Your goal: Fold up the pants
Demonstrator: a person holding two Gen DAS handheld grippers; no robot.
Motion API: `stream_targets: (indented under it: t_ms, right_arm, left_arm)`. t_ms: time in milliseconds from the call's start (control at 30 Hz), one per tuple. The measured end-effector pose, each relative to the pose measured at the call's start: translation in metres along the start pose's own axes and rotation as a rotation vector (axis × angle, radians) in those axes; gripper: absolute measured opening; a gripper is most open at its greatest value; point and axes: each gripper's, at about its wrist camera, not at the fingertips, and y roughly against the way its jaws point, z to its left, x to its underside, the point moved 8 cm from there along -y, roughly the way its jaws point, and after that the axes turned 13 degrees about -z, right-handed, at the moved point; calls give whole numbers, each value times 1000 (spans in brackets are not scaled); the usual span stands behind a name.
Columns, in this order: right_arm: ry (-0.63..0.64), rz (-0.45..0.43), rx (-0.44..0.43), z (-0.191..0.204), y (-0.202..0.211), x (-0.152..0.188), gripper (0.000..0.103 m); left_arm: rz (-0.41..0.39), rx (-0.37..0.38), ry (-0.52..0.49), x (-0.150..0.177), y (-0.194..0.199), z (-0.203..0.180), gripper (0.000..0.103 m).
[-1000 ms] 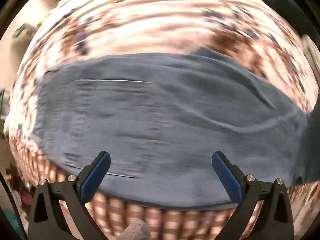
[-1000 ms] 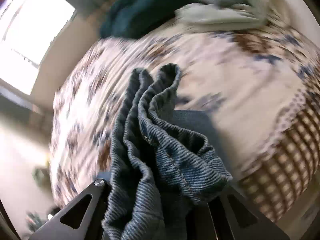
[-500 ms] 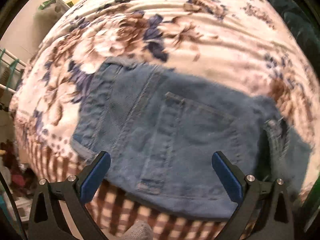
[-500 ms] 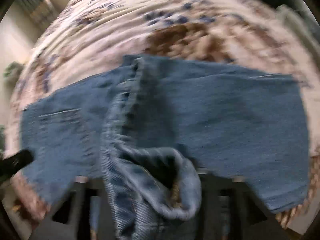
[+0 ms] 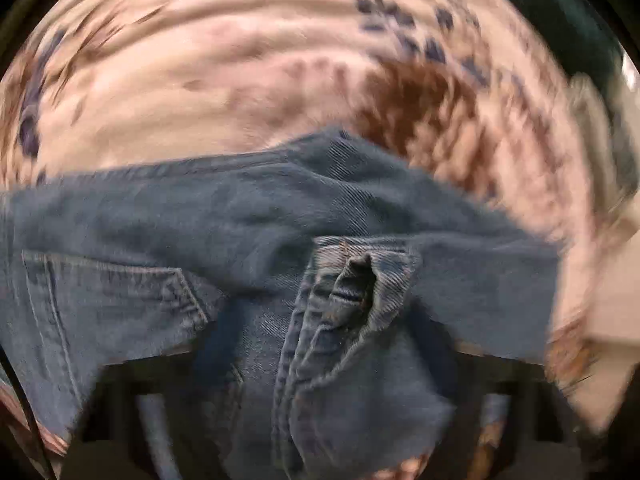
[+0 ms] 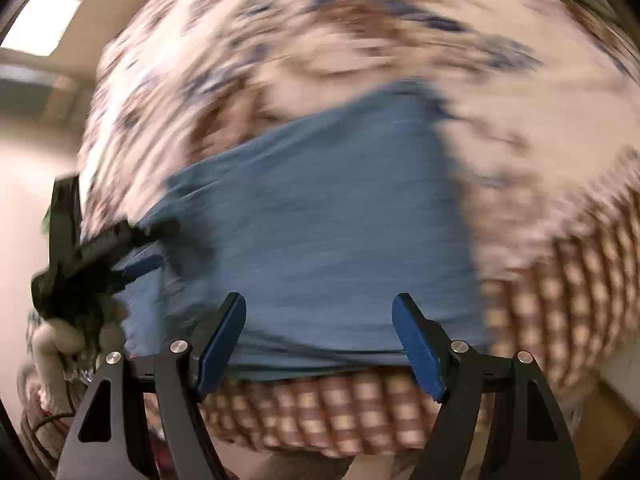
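Note:
Blue denim pants (image 6: 320,216) lie folded on a floral bedspread (image 6: 360,52). In the left wrist view the pants (image 5: 200,232) fill the lower half, and a bunched hem and seam (image 5: 352,304) rises right in front of the camera and hides my left gripper's fingers. My left gripper (image 5: 320,392) is shut on this denim fold. It also shows in the right wrist view (image 6: 132,248) at the pants' left edge. My right gripper (image 6: 320,344) is open and empty, just above the near edge of the pants. Both views are motion-blurred.
The bedspread's checked border (image 6: 560,300) hangs over the near and right bed edge. Dark green clothing (image 5: 560,12) lies at the far right of the bed. A bright window (image 6: 52,16) is at the upper left.
My right gripper has let go of the denim fold and now stands open. My left gripper, open before, has closed on a bunch of the pants.

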Motion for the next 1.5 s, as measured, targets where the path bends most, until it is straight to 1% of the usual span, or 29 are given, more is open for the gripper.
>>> stream_targets:
  t_ms: [33, 67, 133, 167, 200, 267, 333, 367, 400, 467, 500, 533, 600, 667, 700, 733, 767, 800, 833, 867, 933, 1000, 1100, 1167, 1233, 1300, 1367, 1433, 1500]
  right_arm:
    - [-42, -6, 27, -21, 2, -2, 78]
    - [-64, -6, 39, -30, 2, -5, 78]
    - [-119, -2, 47, -49, 2, -4, 78]
    - [-131, 0, 50, -56, 3, -4, 78]
    - [-131, 1, 55, -60, 3, -2, 78]
    - [-122, 12, 46, -59, 1, 4, 78]
    - [-141, 38, 20, -55, 2, 16, 78]
    - [-153, 43, 17, -50, 0, 21, 78]
    - [-177, 54, -10, -41, -1, 26, 78]
    - [-270, 90, -93, -28, -3, 39, 78]
    - [-328, 110, -122, -23, -6, 45, 78]
    - [-370, 127, -142, -19, -10, 49, 78]
    - [-490, 154, -172, -17, -22, 58, 78]
    - [-616, 178, -154, -27, -35, 68, 78]
    - [-710, 178, -133, -37, -40, 74, 77]
    - [-772, 176, -116, -46, -43, 78, 71]
    - [-819, 178, -81, -55, -47, 82, 61]
    - [-863, 169, -56, -66, -49, 85, 36]
    - [-896, 160, -64, -71, -50, 87, 30]
    - [-920, 162, -60, -75, -50, 90, 28]
    - [-886, 165, -38, -75, -47, 89, 21]
    - [-779, 169, 6, -69, -44, 82, 19]
    - [-699, 190, 22, -64, -46, 76, 19]
    - [-659, 214, 10, -61, -49, 73, 23]
    - [-688, 219, -19, -60, -53, 71, 32]
    - [-719, 211, -40, -62, -57, 71, 35]
    - [-739, 207, -39, -62, -62, 72, 34]
    - [-733, 185, -20, -64, -61, 72, 25]
    - [-692, 164, 4, -65, -56, 69, 20]
  left_arm:
    - [-9, 13, -39, 2, -2, -7, 27]
    - [-17, -7, -69, 3, -1, -7, 24]
    - [-15, -16, -45, 3, 4, 3, 19]
    - [-17, -37, -16, 2, 5, 11, 19]
    - [2, -22, 40, 3, 6, 20, 19]
    - [34, 19, 91, 6, 10, 22, 21]
    - [79, 59, 167, 15, 18, 26, 31]
    - [103, 88, 198, 21, 21, 26, 33]
    - [118, 110, 231, 28, 25, 27, 34]
    - [131, 114, 286, 42, 30, 31, 36]
    - [147, 110, 294, 50, 29, 30, 37]
    - [169, 79, 287, 60, 22, 30, 36]
    - [174, 43, 283, 69, 12, 28, 36]
    - [145, 7, 243, 70, 9, 24, 36]
    - [134, -15, 208, 71, 8, 21, 33]
    - [120, -49, 146, 72, 9, 17, 29]
    - [111, -65, 107, 74, 9, 14, 27]
    - [108, -71, 81, 77, 11, 12, 25]
    - [112, -74, 62, 79, 11, 10, 24]
    - [117, -77, 43, 81, 11, 6, 23]
    - [127, -79, 8, 88, 13, 2, 23]
    - [131, -82, -22, 91, 15, -2, 23]
    - [143, -54, 22, 88, 21, -6, 25]
    - [132, -12, 108, 79, 26, 0, 27]
    - [145, 41, 212, 76, 19, 3, 35]
    - [150, 40, 260, 78, 9, 11, 35]
    - [132, 23, 239, 80, 6, 11, 27]
    - [91, 2, 174, 80, 12, 5, 18]
    - [59, 5, 144, 80, 25, -1, 16]
